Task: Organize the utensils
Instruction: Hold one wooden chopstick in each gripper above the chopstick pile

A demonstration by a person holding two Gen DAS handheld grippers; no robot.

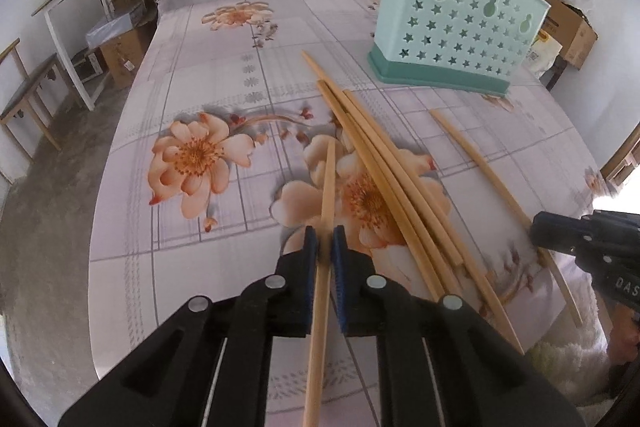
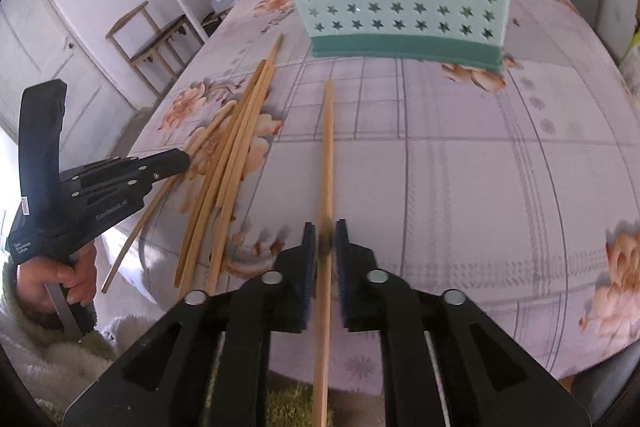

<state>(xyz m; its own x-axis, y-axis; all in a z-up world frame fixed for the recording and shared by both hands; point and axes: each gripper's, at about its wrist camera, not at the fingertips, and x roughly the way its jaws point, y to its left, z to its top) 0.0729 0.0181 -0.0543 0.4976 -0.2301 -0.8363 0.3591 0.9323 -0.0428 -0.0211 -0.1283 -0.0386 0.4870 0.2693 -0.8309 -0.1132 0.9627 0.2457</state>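
one mint holder [image 1: 456, 31] stands upright toward the far edge of the worktop [image 1: 192, 247]. five loose chopsticks [image 1: 384, 167] lie fanned near the near edge. left hand-held gripper [image 1: 327, 241] clamped on one chopstick [image 1: 326, 227]. right hand-held gripper [image 2: 325, 237] has one more chopstick [image 2: 327, 147] between its jaws, can't tell if pressed.

Mint star-punched holder [image 1: 456, 27], tan chopsticks [image 1: 384, 171], floral grid tablecloth [image 1: 192, 155]

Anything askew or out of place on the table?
Yes: loose chopsticks lie crisscrossed on the tablecloth, ends overhanging the near edge, none visibly in the star-holed holder. Nothing looks spilled or broken.
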